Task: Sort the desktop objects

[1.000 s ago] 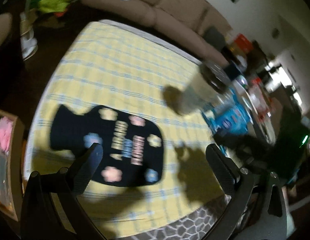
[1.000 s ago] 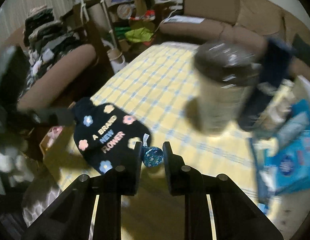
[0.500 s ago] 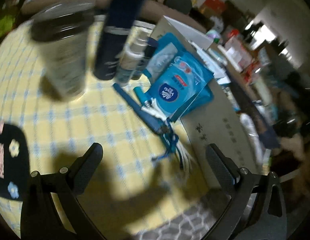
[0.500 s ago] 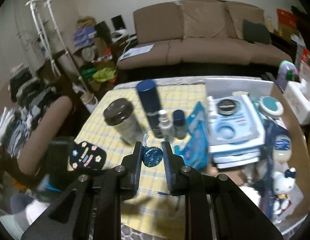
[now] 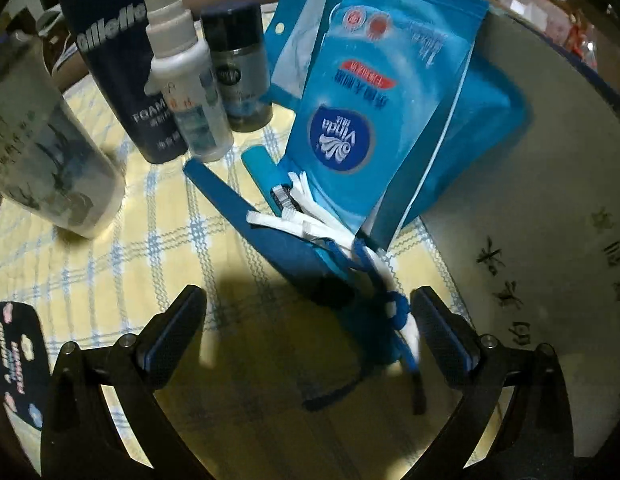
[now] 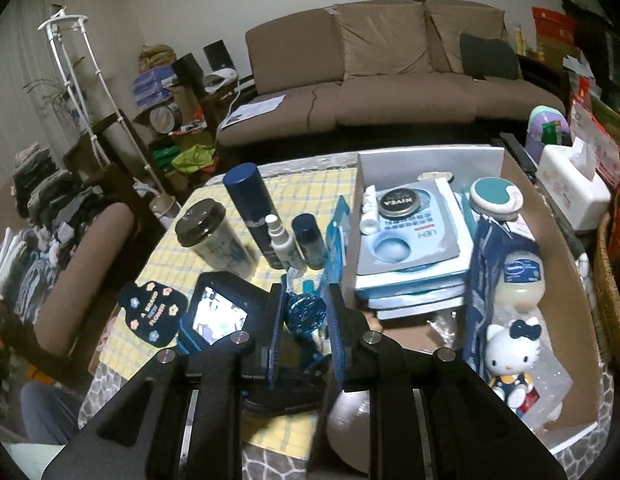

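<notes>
**Right gripper holding blue foil ball above the table; left gripper open over the toothbrush clutter**

Small blue foil-wrapped ball [image 6: 306, 312] is pinched between the right gripper [image 6: 304, 316] pads, jaws nearly shut on it, carried in the air over the near edge of the yellow checked tablecloth [image 6: 317, 184].

Left gripper [image 5: 308, 332]: jaws wide apart, nothing between the pads. It points steeply down at a dark blue flat case [image 5: 266, 232] with white toothbrushes [image 5: 310, 220] and blue cord lying across it. Just behind these, a blue Vinda wipes pack [image 5: 349, 128] leans against more blue packets.

Standing in a cluster on the cloth: Gillette foam can [image 5: 118, 52], white spray bottle [image 5: 190, 80], short dark-capped bottle [image 5: 240, 64], and a clear tumbler with a dark lid [image 6: 212, 236] off to the left of them.

Black flower-print pad [image 6: 152, 314] lies flat at the cloth's near-left corner.

Right of the cloth, a cardboard box [image 6: 549, 248] holds a Nivea tin [image 6: 401, 202] on stacked boxes, a Vaseline jar [image 6: 519, 280] and a Hello Kitty figure [image 6: 509, 356].

Brown sofa [image 6: 389, 64] behind the table.
</notes>
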